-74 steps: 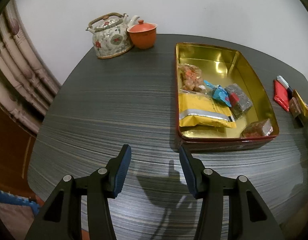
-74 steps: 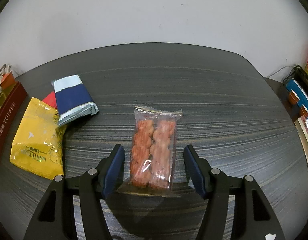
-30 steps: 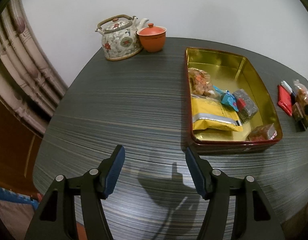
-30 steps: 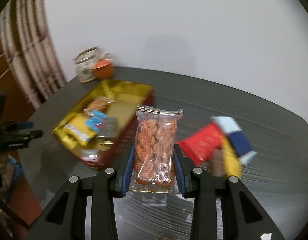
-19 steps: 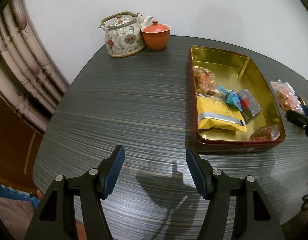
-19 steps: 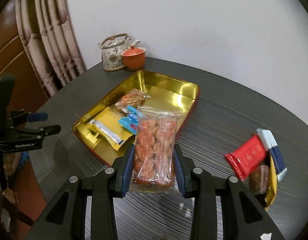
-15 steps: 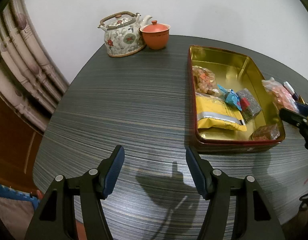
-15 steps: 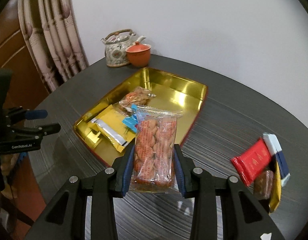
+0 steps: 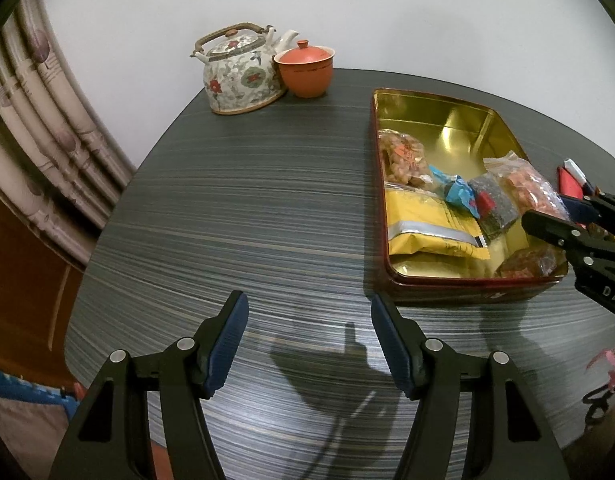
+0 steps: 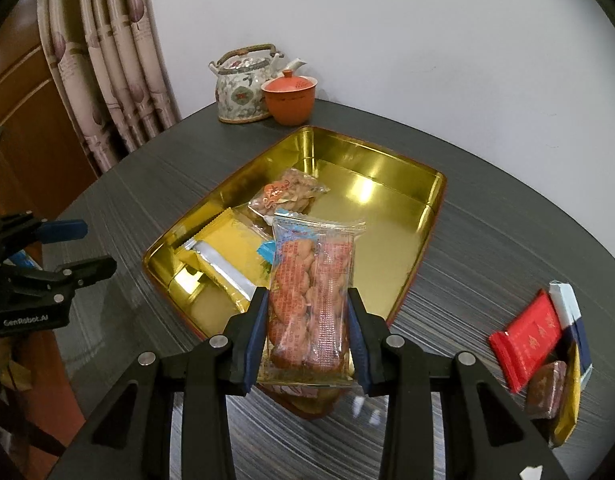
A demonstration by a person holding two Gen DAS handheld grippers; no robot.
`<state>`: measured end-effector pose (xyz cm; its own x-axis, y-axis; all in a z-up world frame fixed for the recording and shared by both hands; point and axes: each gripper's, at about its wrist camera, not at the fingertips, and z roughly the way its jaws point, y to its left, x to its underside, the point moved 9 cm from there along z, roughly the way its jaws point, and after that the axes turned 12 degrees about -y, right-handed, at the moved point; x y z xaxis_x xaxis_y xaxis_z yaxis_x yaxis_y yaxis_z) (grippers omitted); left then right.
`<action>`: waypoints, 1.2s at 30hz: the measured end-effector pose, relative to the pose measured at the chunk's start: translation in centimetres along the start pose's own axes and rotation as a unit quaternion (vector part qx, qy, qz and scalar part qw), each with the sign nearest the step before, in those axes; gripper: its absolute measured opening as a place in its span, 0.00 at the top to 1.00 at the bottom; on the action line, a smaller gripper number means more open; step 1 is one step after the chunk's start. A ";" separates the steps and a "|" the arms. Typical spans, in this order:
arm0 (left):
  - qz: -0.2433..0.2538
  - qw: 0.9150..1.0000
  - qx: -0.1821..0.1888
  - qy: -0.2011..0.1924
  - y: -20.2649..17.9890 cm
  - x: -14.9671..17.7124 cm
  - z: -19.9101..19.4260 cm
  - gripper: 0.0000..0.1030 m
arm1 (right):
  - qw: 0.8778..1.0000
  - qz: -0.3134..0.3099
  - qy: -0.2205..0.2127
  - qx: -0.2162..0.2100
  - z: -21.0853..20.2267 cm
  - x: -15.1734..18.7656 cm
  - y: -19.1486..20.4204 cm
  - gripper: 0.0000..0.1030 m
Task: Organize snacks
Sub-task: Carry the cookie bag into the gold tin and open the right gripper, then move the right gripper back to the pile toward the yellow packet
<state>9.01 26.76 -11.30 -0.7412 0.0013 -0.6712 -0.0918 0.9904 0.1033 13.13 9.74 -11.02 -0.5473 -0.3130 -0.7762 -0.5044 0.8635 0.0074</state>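
My right gripper is shut on a clear packet of orange snacks and holds it above the near end of the gold tin. The packet also shows in the left wrist view over the tin's right rim. The tin holds a yellow packet, a peanut packet, a blue candy, a dark packet and a brown sweet. My left gripper is open and empty above the table, left of the tin.
A floral teapot and an orange lidded cup stand at the table's far edge. A red packet, a blue-white packet and other snacks lie on the table right of the tin. Curtains hang on the left.
My right gripper closed on the orange snack packet, lifted it off the table and carried it left, over the tin. My left gripper has hardly moved.
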 end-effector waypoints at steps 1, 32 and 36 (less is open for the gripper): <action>0.000 1.000 -0.001 0.000 0.0 0.0 0.0 0.37 | 1.000 -0.002 0.000 0.001 0.1 0.0 0.0 0.67; 0.006 1.000 -0.005 0.006 0.1 0.4 0.2 0.37 | 0.996 0.073 -0.045 0.024 -4.6 1.0 -5.0 0.43; 0.005 1.000 -0.005 0.005 0.1 0.4 0.1 0.36 | 0.995 0.081 -0.047 0.041 -5.0 1.0 -6.6 0.43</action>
<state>8.78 26.89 -11.63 -0.7492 0.0103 -0.6623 -0.0905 0.9889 0.1178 12.53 1.76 -8.66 -0.5506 -0.1320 -0.8243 -0.3567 0.9299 0.0894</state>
